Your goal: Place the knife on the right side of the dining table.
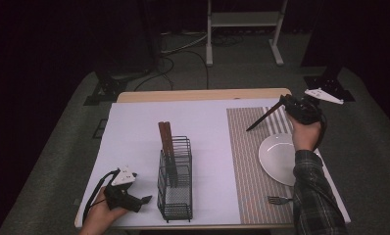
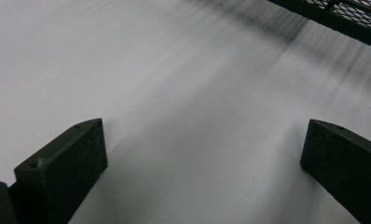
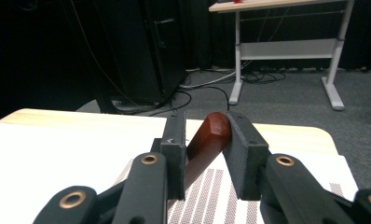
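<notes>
table (image 1: 134,132): white sheet under my grippers, wood edge showing at the far side.
striped mat (image 1: 247,156): on the right half; near edge cut off by my sleeve.
wire caddy (image 1: 175,188): holds two brown handles; their lower ends are hard to make out.
plate (image 1: 276,156): partly hidden by my forearm.
right gripper (image 1: 286,104): jaws narrowly parted around a wooden-handled utensil (image 3: 210,140), tip dark, over the mat.
left gripper (image 1: 143,199): wide open, empty, beside the caddy.
fork (image 1: 277,199): handle hidden.

The wooden table (image 1: 134,96) bears a white sheet (image 1: 134,132) and a striped placemat (image 1: 247,161) side by side.
</notes>
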`<state>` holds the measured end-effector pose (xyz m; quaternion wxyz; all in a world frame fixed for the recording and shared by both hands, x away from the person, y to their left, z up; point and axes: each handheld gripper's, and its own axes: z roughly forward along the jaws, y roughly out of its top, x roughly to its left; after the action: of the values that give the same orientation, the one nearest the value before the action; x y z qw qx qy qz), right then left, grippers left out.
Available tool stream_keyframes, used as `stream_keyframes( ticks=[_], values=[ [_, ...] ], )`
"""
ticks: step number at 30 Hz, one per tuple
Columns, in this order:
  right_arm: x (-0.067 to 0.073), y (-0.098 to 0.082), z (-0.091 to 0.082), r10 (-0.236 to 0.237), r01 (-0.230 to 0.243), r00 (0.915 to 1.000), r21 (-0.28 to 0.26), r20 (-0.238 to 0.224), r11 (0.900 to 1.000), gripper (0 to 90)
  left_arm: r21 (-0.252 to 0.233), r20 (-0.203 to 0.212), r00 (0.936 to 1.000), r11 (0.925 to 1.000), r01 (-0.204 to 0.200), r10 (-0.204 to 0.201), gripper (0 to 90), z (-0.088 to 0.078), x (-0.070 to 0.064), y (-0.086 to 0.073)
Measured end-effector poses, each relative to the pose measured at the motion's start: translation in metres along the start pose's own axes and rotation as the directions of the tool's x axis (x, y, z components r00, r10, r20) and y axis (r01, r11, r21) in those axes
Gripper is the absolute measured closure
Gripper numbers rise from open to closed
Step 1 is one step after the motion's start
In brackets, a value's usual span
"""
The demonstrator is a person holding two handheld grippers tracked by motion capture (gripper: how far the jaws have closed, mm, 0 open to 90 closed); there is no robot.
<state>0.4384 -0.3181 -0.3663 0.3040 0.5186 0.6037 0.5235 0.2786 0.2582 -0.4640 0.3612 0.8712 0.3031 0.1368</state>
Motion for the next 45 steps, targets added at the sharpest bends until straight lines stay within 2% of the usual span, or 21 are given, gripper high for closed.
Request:
stream_keyframes(
  ticks=[18,28,38,45],
  values=[
    [-0.018,-0.015,-0.003,0.005,-0.008,0.9981,0.049,0.062,0.999,60.5,0.0,0.0,1.0,1.0,0.0,0.0,0.0,0.0,0.0,0.0],
    [-0.029,-0.024,-0.002,0.033,-0.04,0.9959,0.079,0.085,0.996,56.1,0.0,0.0,1.0,1.0,0.0,0.0,0.0,0.0,0.0,0.0],
    [-0.036,-0.035,0.0,0.061,-0.071,0.9933,0.103,0.099,0.992,47.8,0.0,0.0,1.0,1.0,0.0,0.0,0.0,0.0,0.0,0.0],
    [-0.039,-0.04,0.002,0.063,-0.077,0.9916,0.122,0.113,0.99,43.3,0.0,0.0,1.0,1.0,0.0,0.0,0.0,0.0,0.0,0.0]
  ],
)
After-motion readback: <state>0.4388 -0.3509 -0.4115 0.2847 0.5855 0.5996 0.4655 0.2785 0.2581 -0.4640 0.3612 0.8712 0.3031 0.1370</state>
